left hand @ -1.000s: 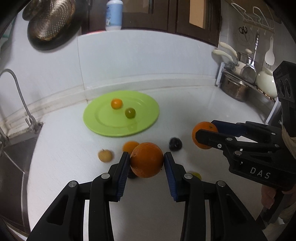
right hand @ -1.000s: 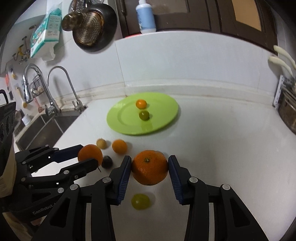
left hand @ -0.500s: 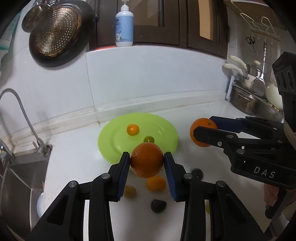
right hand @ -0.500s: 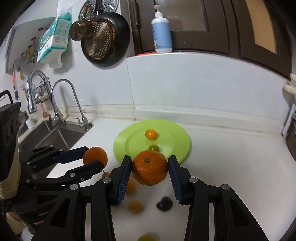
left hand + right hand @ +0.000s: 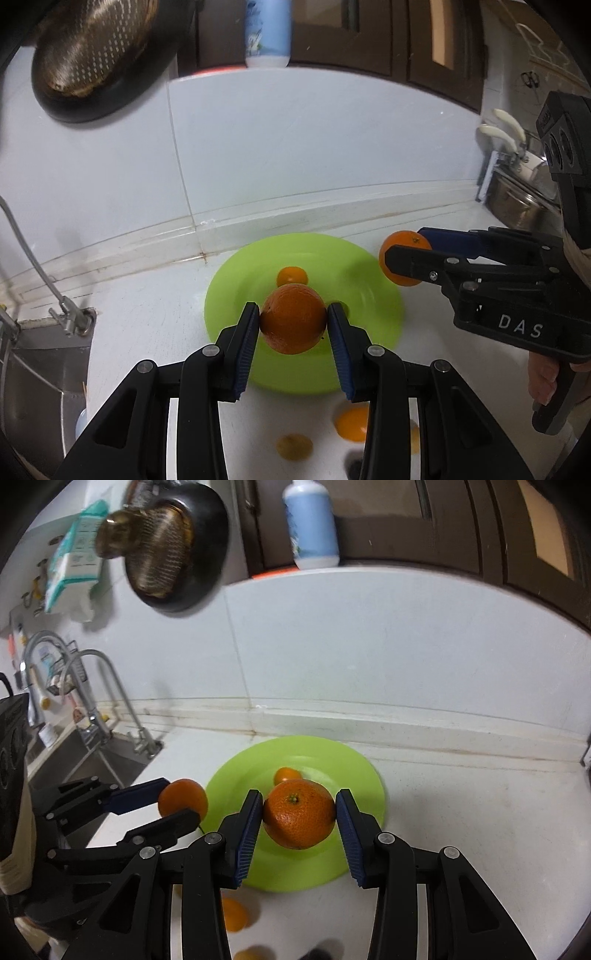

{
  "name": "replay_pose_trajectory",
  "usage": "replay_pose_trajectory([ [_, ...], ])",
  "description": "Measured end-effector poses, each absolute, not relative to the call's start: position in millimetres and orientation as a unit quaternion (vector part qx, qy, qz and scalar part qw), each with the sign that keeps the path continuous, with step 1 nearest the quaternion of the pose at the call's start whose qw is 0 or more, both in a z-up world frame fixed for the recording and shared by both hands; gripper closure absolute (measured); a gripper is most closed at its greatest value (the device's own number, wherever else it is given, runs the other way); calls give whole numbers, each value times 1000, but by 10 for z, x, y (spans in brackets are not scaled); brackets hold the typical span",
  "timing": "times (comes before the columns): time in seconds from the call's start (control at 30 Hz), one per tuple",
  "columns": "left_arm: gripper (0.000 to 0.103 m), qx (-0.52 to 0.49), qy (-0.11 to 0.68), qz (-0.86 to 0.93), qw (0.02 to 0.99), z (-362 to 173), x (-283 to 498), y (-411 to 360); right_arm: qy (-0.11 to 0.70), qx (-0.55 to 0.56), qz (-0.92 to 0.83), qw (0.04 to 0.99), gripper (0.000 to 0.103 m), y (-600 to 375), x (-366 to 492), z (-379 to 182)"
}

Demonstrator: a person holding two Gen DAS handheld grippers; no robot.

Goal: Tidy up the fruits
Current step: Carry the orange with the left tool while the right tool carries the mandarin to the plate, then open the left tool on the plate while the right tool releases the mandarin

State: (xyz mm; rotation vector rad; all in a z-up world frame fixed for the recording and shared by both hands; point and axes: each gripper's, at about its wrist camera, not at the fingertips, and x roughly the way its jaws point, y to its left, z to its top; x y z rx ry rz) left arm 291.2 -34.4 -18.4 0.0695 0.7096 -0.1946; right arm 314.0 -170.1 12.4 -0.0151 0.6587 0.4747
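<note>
Above the green plate on the counter, each tool is clamped across a firm, round orange, left and right, likely to roll once released.

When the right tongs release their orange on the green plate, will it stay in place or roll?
The orange in the right tongs is nearly round, so it will probably roll a little. The green plate looks shallow with a low rim, which may not stop it. Its dimpled skin seems grippy between the ribbed pads, so slipping looks unlikely before release.
</note>
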Motion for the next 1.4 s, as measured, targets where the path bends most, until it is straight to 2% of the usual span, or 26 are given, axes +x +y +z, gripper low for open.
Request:
replay_pose_trajectory([
  [0.37,65,-1,411,-94,907,-546,3480,-253,380,-31,222,898,61,-1551,3738,-281],
  [0.73,65,8,447,-85,891,-819,3733,-299,422,-26,210,882,61,-1544,4094,-601],
  [0.93,65,19,446,-82,891,-801,3749,-339,435,-26,212,875,60,-1522,4148,-679],
  [1.17,57,26,431,-72,899,-634,3645,-330,424,-33,204,882,60,-1537,4098,-602],
  [1.4,50,6,408,-64,911,-306,3356,-278,389,-27,204,898,60,-1658,3801,-295],
])
